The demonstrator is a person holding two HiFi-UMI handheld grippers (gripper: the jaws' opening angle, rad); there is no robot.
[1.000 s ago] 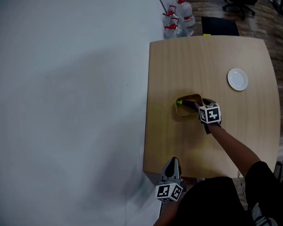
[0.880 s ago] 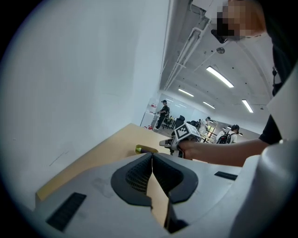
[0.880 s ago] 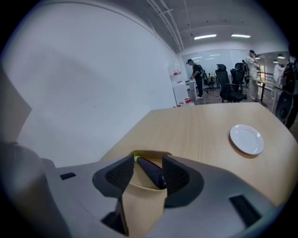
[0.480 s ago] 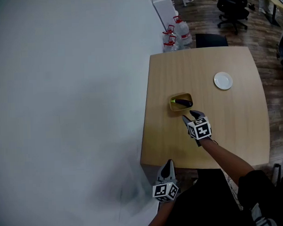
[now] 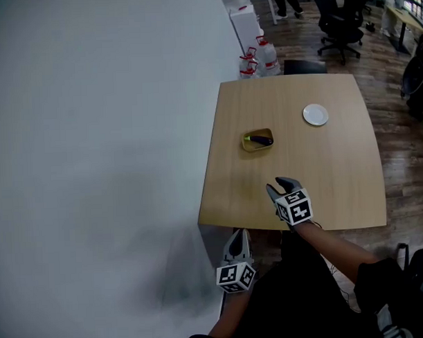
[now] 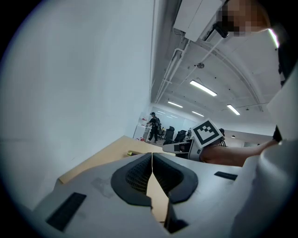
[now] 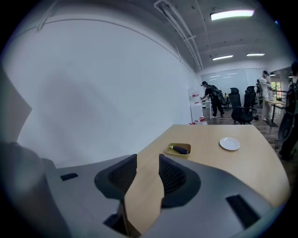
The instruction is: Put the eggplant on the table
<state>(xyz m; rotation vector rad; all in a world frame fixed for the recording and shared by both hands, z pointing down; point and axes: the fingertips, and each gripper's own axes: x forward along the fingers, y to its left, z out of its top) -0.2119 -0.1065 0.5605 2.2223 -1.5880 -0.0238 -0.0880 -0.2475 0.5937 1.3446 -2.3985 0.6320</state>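
Note:
The dark purple eggplant point(image 5: 261, 139) lies in a shallow yellow tray point(image 5: 247, 144) left of the middle of the wooden table point(image 5: 315, 175). In the right gripper view the eggplant point(image 7: 180, 149) and the tray point(image 7: 170, 150) show far ahead. My right gripper point(image 5: 278, 186) hovers over the table's near edge, well short of the tray. Its jaws are apart and closing, with nothing between them point(image 7: 148, 169). My left gripper point(image 5: 237, 233) hangs below the table's near left corner, its pads point(image 6: 139, 173) pressed together and holding nothing.
A small white plate point(image 5: 315, 115) sits on the table's far right part. A white wall runs along the left. Water bottles point(image 5: 257, 59) stand on the floor beyond the table. Office chairs point(image 5: 338, 25) and a person point(image 7: 209, 95) are farther back.
My right gripper has drawn back from the tray to the table's near edge, leaving the eggplant in the tray. The left gripper has shifted back too, and the view has pulled away.

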